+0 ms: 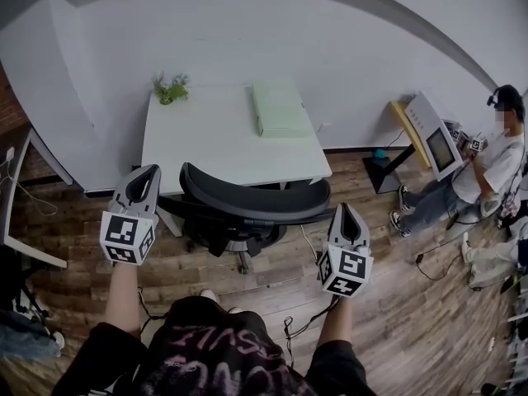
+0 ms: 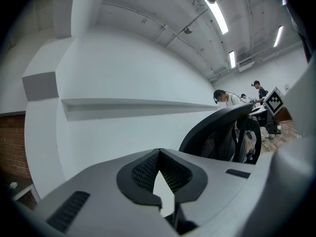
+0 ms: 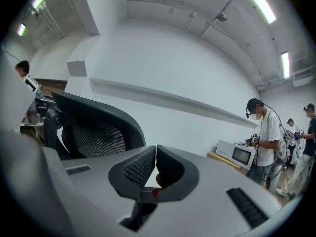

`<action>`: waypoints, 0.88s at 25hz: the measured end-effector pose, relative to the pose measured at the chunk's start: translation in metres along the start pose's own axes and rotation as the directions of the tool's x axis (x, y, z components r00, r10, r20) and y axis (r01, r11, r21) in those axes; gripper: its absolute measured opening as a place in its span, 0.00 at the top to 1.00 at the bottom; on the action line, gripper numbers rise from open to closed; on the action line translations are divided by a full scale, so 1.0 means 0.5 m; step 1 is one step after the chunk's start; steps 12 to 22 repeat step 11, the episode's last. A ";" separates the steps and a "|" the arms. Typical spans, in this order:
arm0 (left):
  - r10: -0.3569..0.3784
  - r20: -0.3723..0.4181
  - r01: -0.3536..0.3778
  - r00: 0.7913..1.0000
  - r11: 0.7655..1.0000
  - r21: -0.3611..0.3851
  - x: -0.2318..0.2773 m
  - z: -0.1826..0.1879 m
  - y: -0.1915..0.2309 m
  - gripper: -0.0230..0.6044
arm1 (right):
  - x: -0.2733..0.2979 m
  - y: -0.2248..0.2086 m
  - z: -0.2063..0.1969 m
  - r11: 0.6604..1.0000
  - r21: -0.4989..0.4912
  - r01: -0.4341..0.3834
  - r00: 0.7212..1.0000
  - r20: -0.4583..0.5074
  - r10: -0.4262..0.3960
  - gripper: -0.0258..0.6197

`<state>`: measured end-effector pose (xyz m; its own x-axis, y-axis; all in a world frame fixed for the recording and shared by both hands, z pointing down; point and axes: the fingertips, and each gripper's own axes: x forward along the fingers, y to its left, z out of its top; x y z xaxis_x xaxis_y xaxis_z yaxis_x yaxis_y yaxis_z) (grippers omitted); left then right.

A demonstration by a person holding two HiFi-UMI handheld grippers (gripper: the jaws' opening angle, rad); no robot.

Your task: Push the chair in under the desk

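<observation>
Pushing squarely, we should bear on both ends of the backrest (image 1: 247, 198) together so the chair (image 1: 235, 236) rolls straight; the head view shows it partly under the bench (image 1: 206, 139), flanked by the left claw (image 1: 147, 172) and right claw (image 1: 344, 210). The left gripper view shows jaws closed on nothing, chair just beside them at right. The right gripper view shows the same, chair at left; contact is unclear.

Chair (image 1: 247, 203) seat hidden in every view.
</observation>
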<state>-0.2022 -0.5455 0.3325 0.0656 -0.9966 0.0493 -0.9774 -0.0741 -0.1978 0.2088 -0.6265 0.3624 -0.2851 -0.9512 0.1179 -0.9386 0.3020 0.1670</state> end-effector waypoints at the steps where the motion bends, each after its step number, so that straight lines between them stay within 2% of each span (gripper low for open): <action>1: -0.001 0.001 0.001 1.000 1.000 0.001 -0.001 0.000 0.001 0.94 | 0.000 0.000 0.000 1.000 -0.001 0.002 1.000 0.002 -0.002 0.92; 22: -0.009 0.010 0.008 1.000 1.000 0.008 0.000 0.008 0.001 0.94 | -0.004 0.010 0.000 1.000 -0.015 -0.003 1.000 0.001 0.003 0.92</action>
